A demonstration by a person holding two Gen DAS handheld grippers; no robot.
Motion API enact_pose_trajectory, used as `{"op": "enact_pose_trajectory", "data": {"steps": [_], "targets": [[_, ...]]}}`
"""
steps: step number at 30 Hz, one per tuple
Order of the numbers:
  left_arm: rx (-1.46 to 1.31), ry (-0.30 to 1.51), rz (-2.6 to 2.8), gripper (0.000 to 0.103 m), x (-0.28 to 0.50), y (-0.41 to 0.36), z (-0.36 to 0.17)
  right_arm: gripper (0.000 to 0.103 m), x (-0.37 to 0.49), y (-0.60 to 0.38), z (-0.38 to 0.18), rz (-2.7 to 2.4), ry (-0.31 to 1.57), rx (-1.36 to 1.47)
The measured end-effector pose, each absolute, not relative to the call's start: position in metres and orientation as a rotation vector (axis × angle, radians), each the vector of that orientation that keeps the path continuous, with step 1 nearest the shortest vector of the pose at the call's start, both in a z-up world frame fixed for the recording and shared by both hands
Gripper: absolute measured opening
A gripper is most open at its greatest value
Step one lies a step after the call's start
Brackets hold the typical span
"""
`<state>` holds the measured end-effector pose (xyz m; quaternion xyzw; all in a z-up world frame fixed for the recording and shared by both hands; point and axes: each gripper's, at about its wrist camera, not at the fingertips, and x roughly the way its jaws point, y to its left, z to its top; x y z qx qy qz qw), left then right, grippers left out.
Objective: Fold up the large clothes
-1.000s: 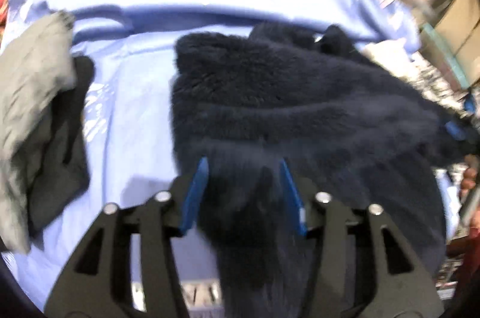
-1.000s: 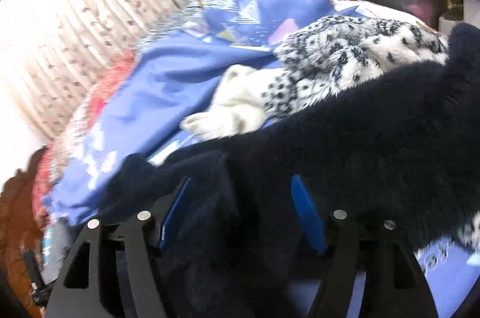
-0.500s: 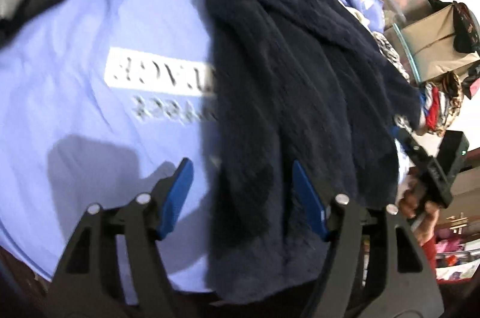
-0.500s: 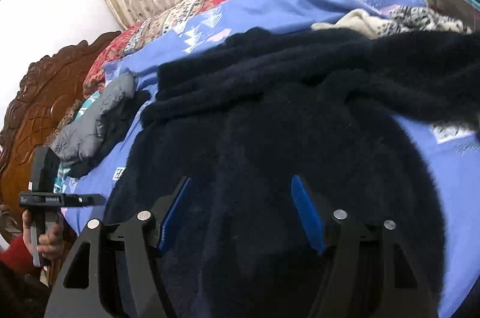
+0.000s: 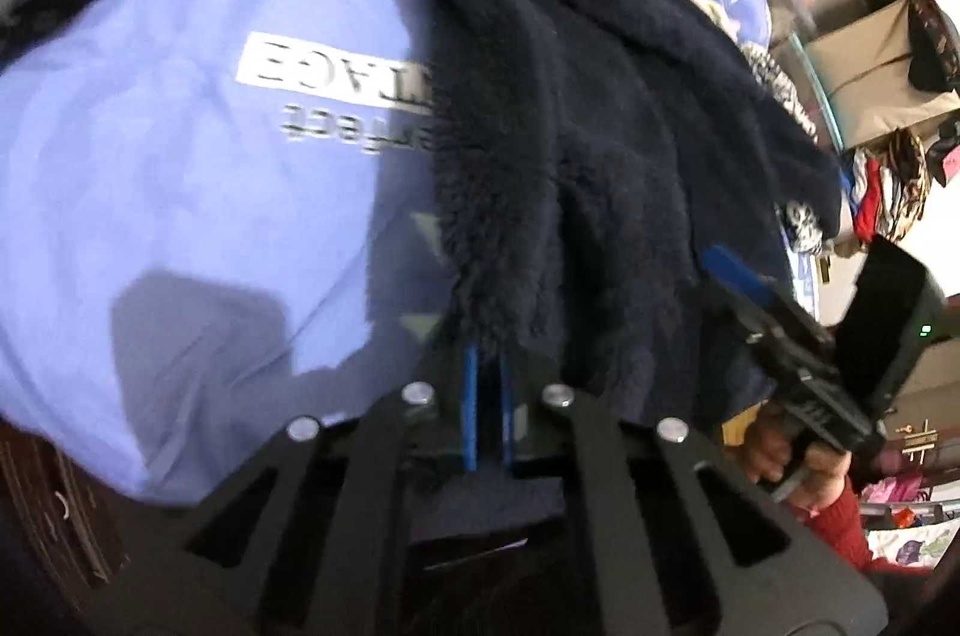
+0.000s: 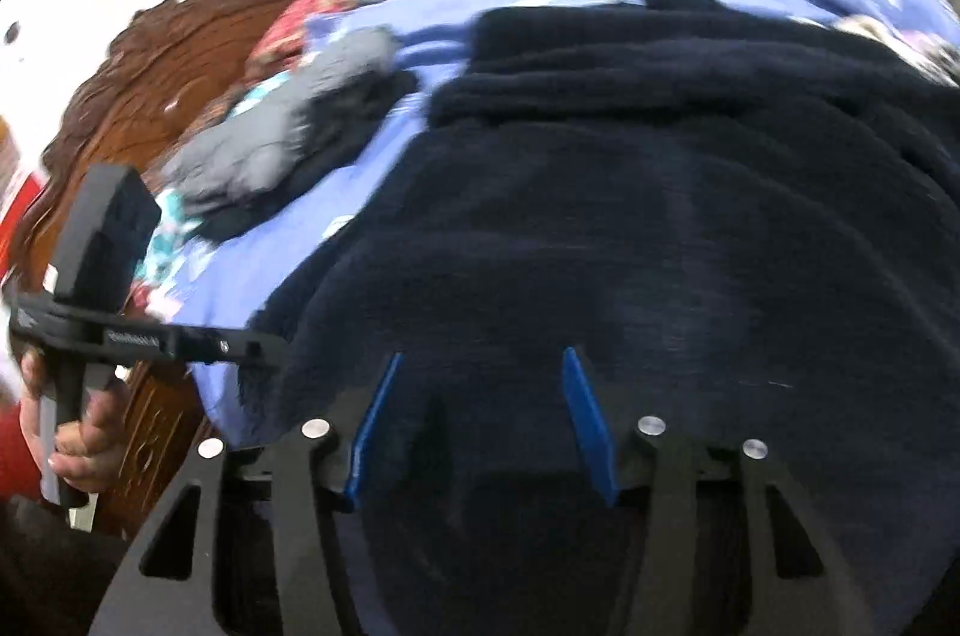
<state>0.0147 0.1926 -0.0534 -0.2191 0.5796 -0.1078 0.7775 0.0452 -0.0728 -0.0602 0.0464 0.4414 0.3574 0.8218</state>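
A large dark navy fleece garment (image 5: 576, 108) lies lengthwise on a light blue sheet (image 5: 150, 168) on a bed. My left gripper (image 5: 487, 366) is shut on the garment's near left edge; its blue pads are almost together with fleece between them. In the right wrist view the same garment (image 6: 660, 216) fills the middle. My right gripper (image 6: 480, 366) is open, its blue pads spread wide with fleece lying between and under them. The right gripper also shows in the left wrist view (image 5: 738, 276) at the garment's right edge.
A grey and black bundle of clothes (image 6: 282, 138) lies on the sheet at the left, near the carved wooden headboard (image 6: 150, 60). The sheet carries a white printed label (image 5: 324, 66). Boxes and piled clothes (image 5: 870, 84) stand beyond the bed's right side.
My left gripper has shut on the fleece garment's near edge; it was open half a second ago. My right gripper has stayed open and turned a little to the left.
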Motion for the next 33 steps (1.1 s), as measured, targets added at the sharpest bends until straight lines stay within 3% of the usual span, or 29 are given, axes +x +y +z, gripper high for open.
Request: {"op": "enact_pose_trajectory", "data": {"steps": [6,8,14,19,26,33], "targets": [[-0.511,1.302,-0.141,0.005,0.004,0.21,-0.089,0.072,0.049,-0.019,-0.116,0.816,1.142,0.035],[-0.482,1.331,-0.101,0.014,0.008,0.206,-0.104,0.072,0.052,-0.023,-0.119,0.821,1.117,0.095],[-0.477,1.217,-0.115,0.019,0.006,0.221,-0.059,0.072,0.046,-0.095,-0.059,0.807,0.961,0.236],[-0.458,1.127,-0.169,0.019,0.022,0.22,-0.024,0.073,0.055,-0.227,-0.017,0.409,0.783,0.215],[-0.302,1.187,-0.31,0.019,0.071,0.139,-0.048,0.073,0.139,-0.304,-0.031,0.282,0.882,0.306],[-0.145,1.274,-0.264,0.019,0.102,0.091,-0.099,0.073,0.236,-0.272,-0.075,0.323,0.99,0.385]]}}
